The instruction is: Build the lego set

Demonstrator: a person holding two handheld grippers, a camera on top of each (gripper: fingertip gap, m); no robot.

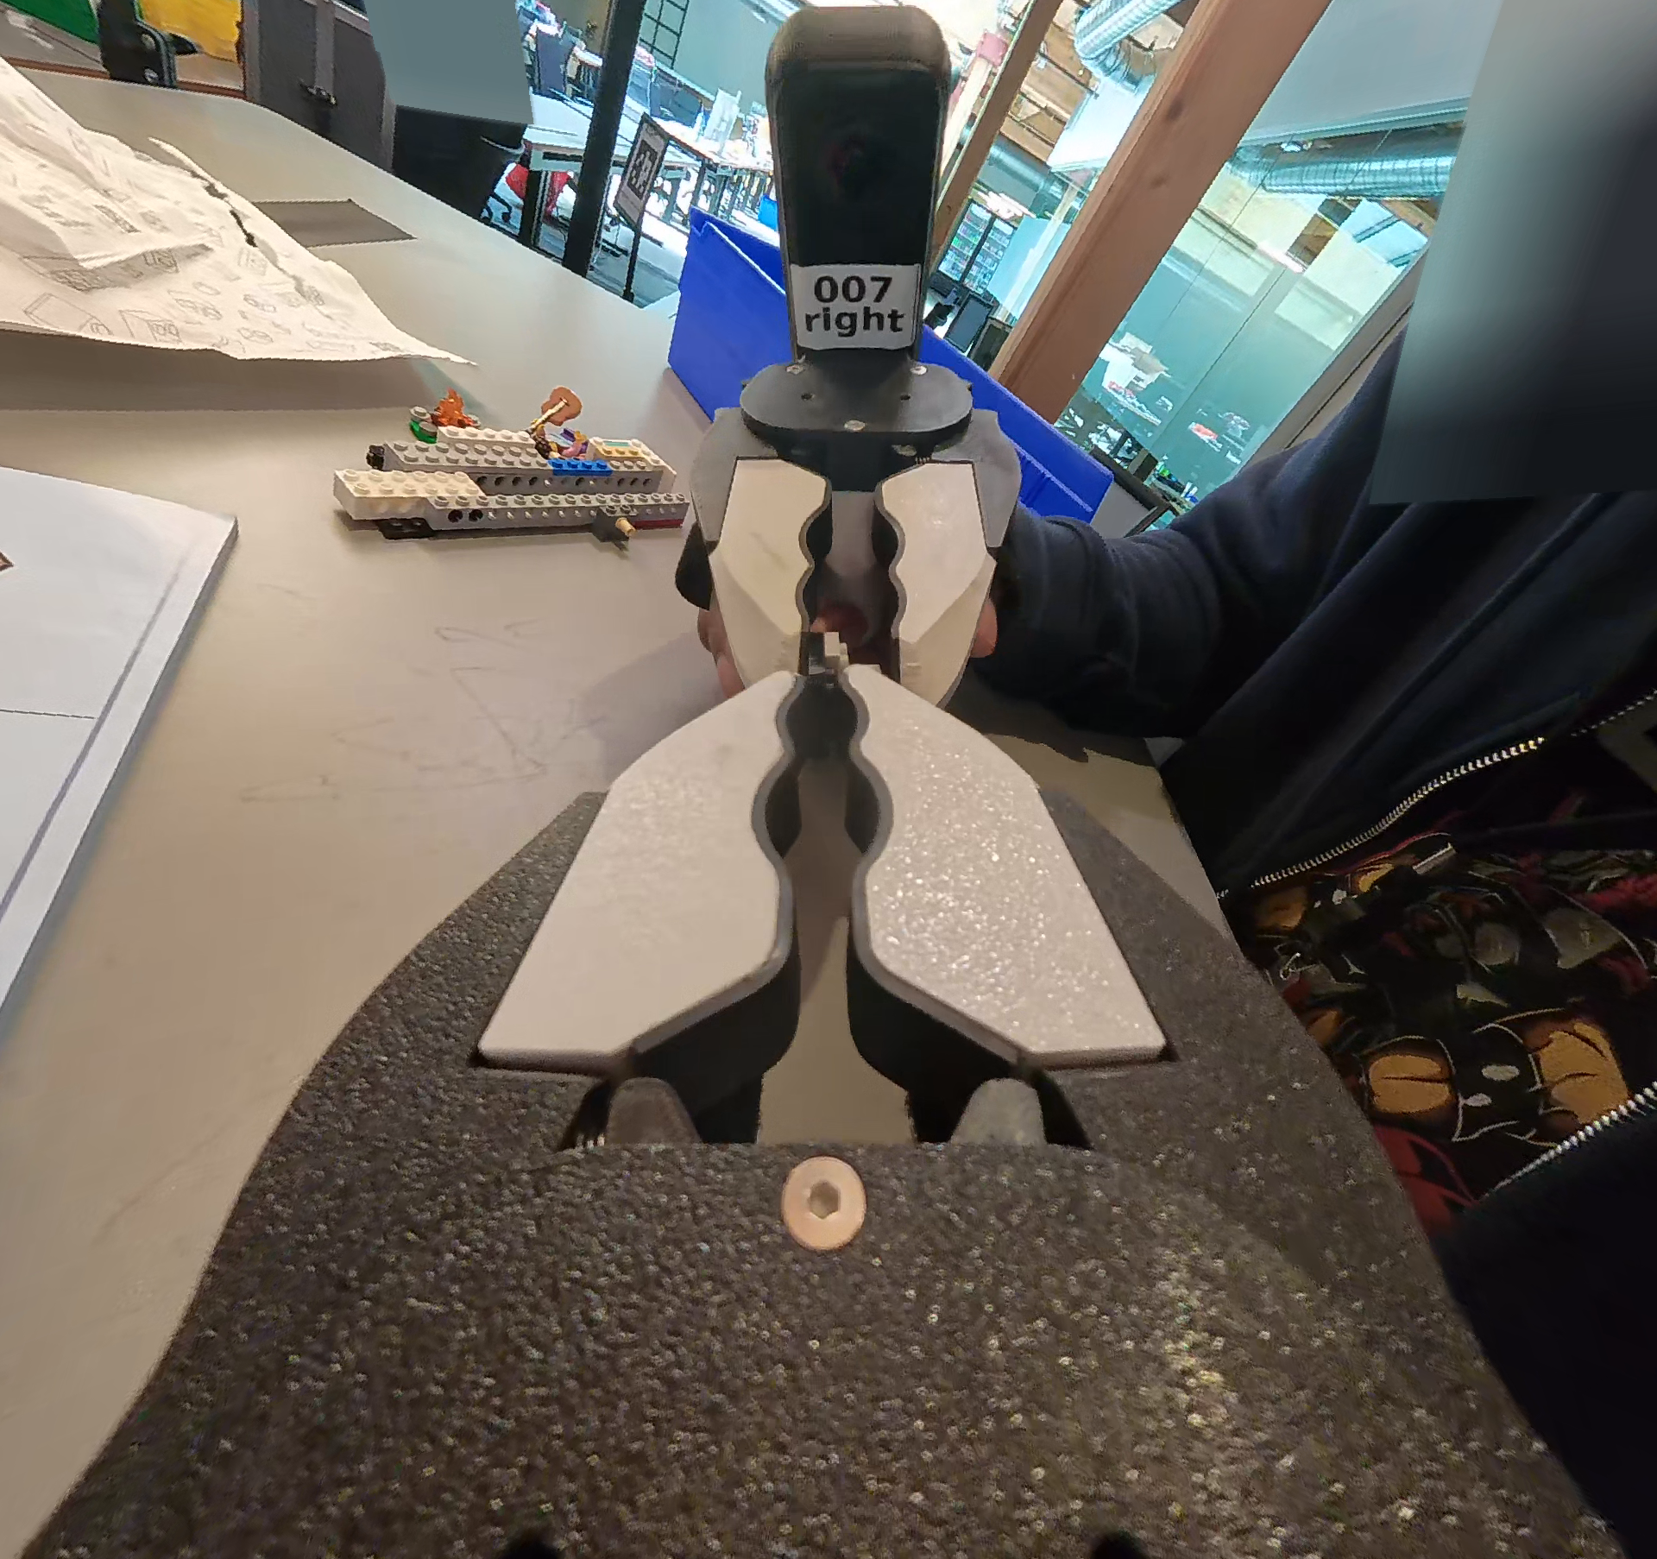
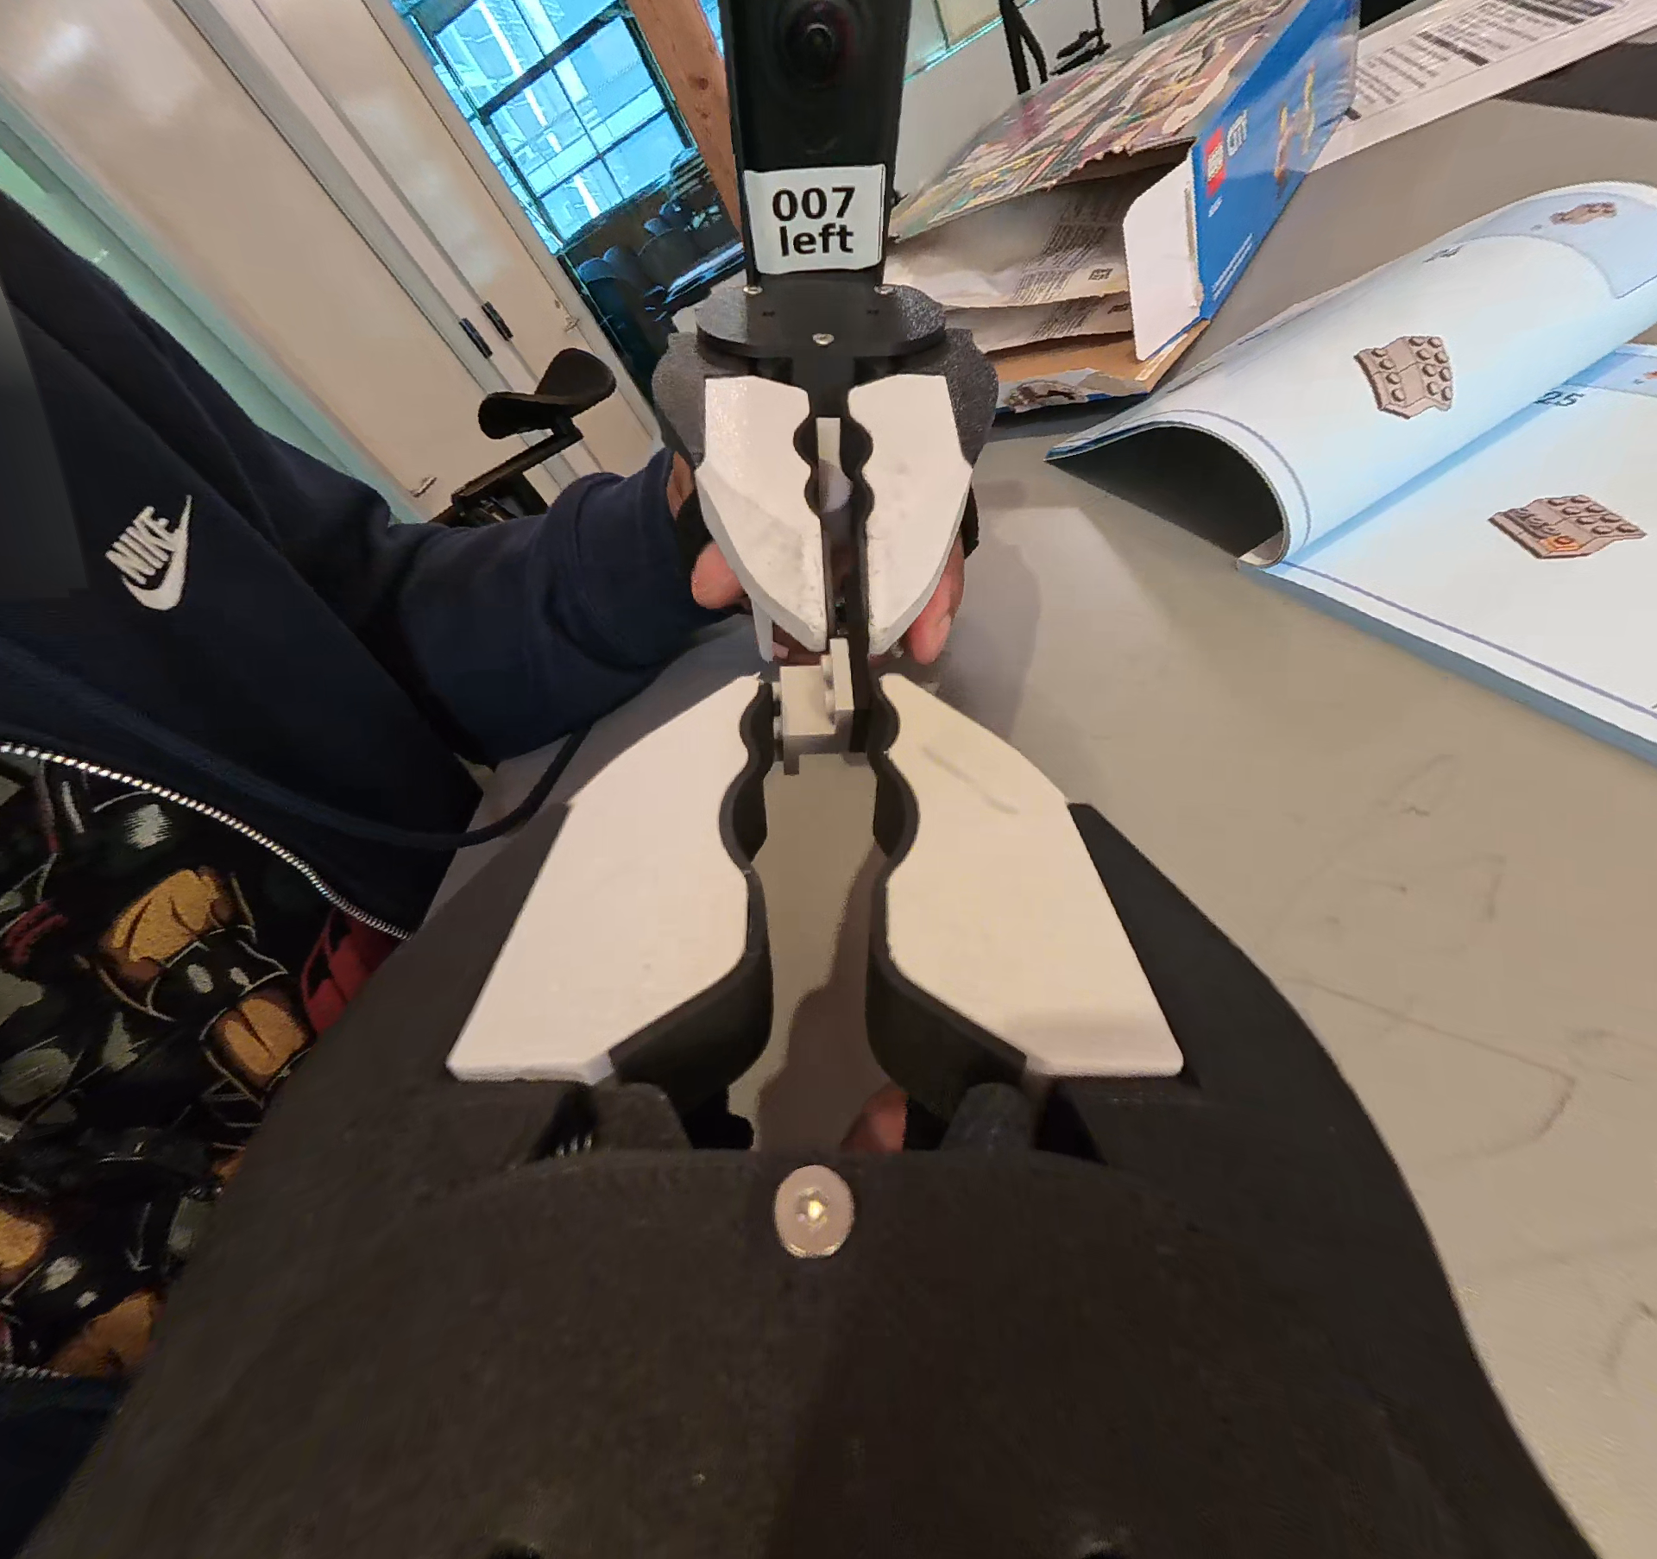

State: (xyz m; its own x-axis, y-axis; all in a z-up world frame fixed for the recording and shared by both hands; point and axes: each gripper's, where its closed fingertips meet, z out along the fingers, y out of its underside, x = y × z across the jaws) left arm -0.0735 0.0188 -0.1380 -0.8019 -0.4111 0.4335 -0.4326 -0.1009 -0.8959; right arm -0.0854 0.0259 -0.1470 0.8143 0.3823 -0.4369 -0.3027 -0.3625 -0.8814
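Observation:
My two grippers meet tip to tip above the grey table (image 1: pixel 359 709). In the left wrist view my left gripper (image 1: pixel 818 684) is shut on a thin black plate (image 1: pixel 814 659) that stands on edge. A small white brick (image 1: pixel 836 648) sits against the plate. My right gripper (image 1: pixel 852 655) faces it. In the right wrist view my right gripper (image 2: pixel 820 691) is shut on the white brick (image 2: pixel 807 709), with the black plate (image 2: pixel 861 700) against its right pad. The plate runs up into the shut jaws of the left gripper (image 2: pixel 838 641).
A long white and grey brick build (image 1: pixel 511 476) lies on the table to the left, with a blue bin (image 1: pixel 735 296) behind it and printed sheets (image 1: pixel 134 242) farther left. An open instruction booklet (image 2: pixel 1435 458) and a toy box (image 2: pixel 1255 144) lie to the right. A person's dark sleeves (image 2: pixel 493 583) hold both grippers. The tips of both grippers are at nearly the same place.

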